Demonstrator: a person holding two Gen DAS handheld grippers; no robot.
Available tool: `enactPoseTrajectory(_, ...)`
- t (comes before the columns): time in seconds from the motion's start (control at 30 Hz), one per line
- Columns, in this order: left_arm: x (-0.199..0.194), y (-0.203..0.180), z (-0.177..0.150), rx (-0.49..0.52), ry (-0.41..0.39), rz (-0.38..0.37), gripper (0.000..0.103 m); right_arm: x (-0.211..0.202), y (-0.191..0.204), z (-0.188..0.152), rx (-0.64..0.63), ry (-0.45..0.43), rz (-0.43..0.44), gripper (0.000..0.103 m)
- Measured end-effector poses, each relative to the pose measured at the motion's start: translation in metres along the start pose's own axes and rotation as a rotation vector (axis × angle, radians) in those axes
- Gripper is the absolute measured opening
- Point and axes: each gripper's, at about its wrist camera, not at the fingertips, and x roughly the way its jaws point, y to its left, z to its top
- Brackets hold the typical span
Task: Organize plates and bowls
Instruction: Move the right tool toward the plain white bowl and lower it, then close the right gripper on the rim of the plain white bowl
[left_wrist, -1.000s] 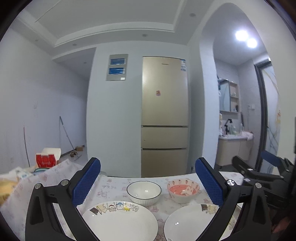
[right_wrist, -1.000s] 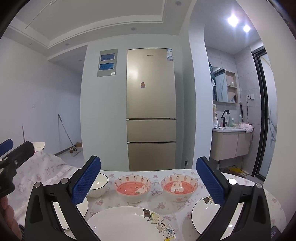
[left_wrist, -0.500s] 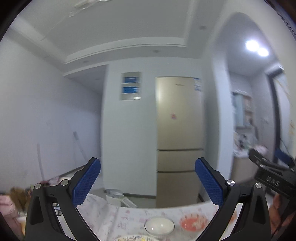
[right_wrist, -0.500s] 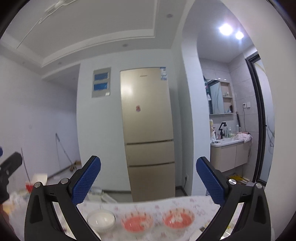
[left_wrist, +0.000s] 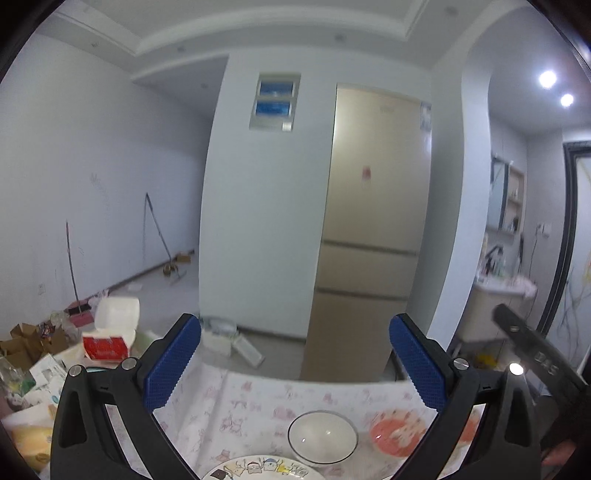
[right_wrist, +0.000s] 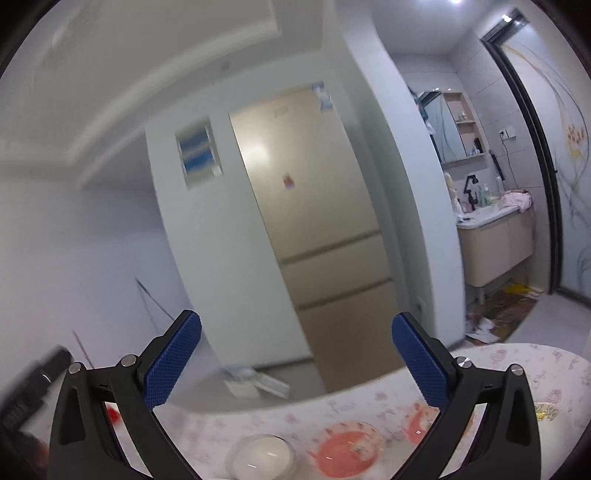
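Both grippers are raised above the table with their jaws spread wide and nothing between the blue pads, which reads as an approach posture: open and ready, with no dish yet chosen. From the left gripper (left_wrist: 294, 360), the nearest dishes sit low in its view: a white bowl (left_wrist: 322, 436) at about 6 o'clock, a pink bowl (left_wrist: 397, 435) just beside it toward 5 o'clock, and the rim of a cartoon-printed plate (left_wrist: 258, 468) at the very bottom edge, closest to the camera. The right gripper (right_wrist: 296, 358) is tilted, so the room leans in its blurred view; below it lie the same white bowl (right_wrist: 263, 458) at 7 o'clock, a pink bowl (right_wrist: 347, 452) at 6 o'clock, and a second pink bowl (right_wrist: 421, 424) half hidden behind its right finger at 5 o'clock. All rest apart from one another on a floral tablecloth (left_wrist: 251, 402), unstacked, so the sorting looks barely begun. The two pink bowls match and sit side by side, making them likely candidates for nesting. Farther out stand a beige refrigerator (left_wrist: 373, 229) at 12 o'clock and a red-and-white box (left_wrist: 110, 338) at 9 o'clock.
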Motion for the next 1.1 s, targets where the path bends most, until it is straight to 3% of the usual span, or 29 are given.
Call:
enactPoseTrajectory(0.1, 0.041, -0.001, -0.009, 0.008, 0.113, -0.001, 0.103, 0.045, -0.007, -0.017, 0.042, 0.164, 0.075, 0.099)
enactPoseTrajectory(0.23, 0.095, 0.004, -0.027, -0.002, 0.274, -0.001, 0.103, 0.088, -0.012, -0.043, 0.069, 0.341, 0.064, 0.094)
enactPoseTrajectory(0.33, 0.132, 0.017, -0.048, -0.056, 0.377, 0.0, 0.103, 0.12, -0.006, -0.068, 0.102, 0.526, 0.208, 0.092)
enactPoseTrajectory(0.4, 0.156, 0.027, -0.066, -0.078, 0.456, 0.016, 0.102, 0.136, 0.0, -0.086, 0.086, 0.624, 0.182, 0.087)
enactPoseTrajectory(0.53, 0.196, 0.031, -0.098, -0.079, 0.585, 0.027, 0.09, 0.153, 0.011, -0.111, 0.059, 0.758, 0.164, 0.072)
enactPoseTrajectory(0.63, 0.211, 0.035, -0.118, -0.098, 0.659, 0.014, 0.083, 0.162, 0.014, -0.127, 0.052, 0.823, 0.129, 0.06)
enactPoseTrajectory(0.73, 0.22, 0.032, -0.133, -0.101, 0.736, 0.023, 0.055, 0.166, 0.015, -0.136, 0.073, 0.862, 0.117, 0.055)
enactPoseTrajectory(0.87, 0.227, 0.027, -0.144, -0.118, 0.782, 0.001, 0.053, 0.177, 0.017, -0.148, 0.026, 0.899, 0.112, 0.043)
enactPoseTrajectory(0.93, 0.232, 0.027, -0.151, -0.108, 0.799, -0.002, 0.051, 0.184, 0.017, -0.156, 0.028, 0.938, 0.106, 0.031)
enactPoseTrajectory(1.0, 0.232, 0.024, -0.152, -0.112, 0.816, -0.021, 0.047, 0.189, 0.018, -0.164, 0.019, 0.969, 0.08, 0.03)
enactPoseTrajectory(1.1, 0.239, 0.026, -0.158, -0.126, 0.843, -0.048, 0.041, 0.181, 0.025, -0.157, -0.048, 0.911, 0.003, 0.028)
